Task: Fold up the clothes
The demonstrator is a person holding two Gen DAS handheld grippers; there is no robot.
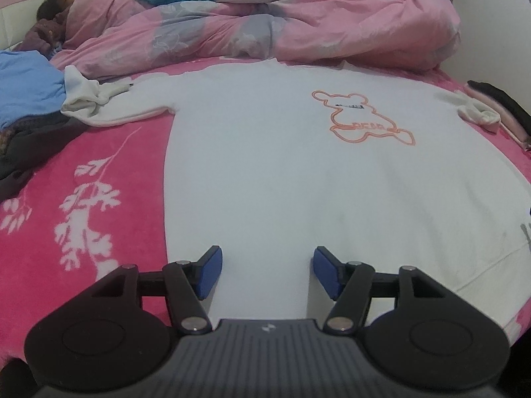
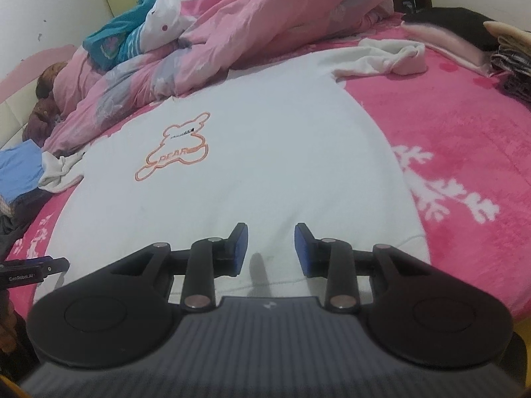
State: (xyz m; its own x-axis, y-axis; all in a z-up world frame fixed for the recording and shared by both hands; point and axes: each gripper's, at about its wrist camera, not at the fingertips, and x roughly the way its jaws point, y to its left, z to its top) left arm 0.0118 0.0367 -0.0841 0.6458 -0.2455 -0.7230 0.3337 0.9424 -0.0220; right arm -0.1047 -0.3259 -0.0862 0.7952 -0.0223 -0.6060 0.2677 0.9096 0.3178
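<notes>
Both my grippers hang over the near hem end of the white sweatshirt [image 1: 272,165], jaws apart, nothing pinched. L gripper [image 1: 267,272]: blue pads wide, bare white cloth showing between them; hem edge runs just right of its right finger, sweatshirt's side edge just left of its left finger. R gripper [image 2: 270,248]: pads closer together but w/ a clear gap, hem seam crossing right under the tips. Sweatshirt lies flat on the pink blanket [image 2: 464,139], spreading away from both grippers. Orange bear print [image 1: 363,117] sits ahead & right of my L gripper, ahead & left of my R one. One sleeve bunched far ahead-left of L gripper [image 1: 89,99], the other far ahead-right of R [image 2: 391,56]. Pink duvet [image 1: 265,33] heaped beyond the collar.
</notes>
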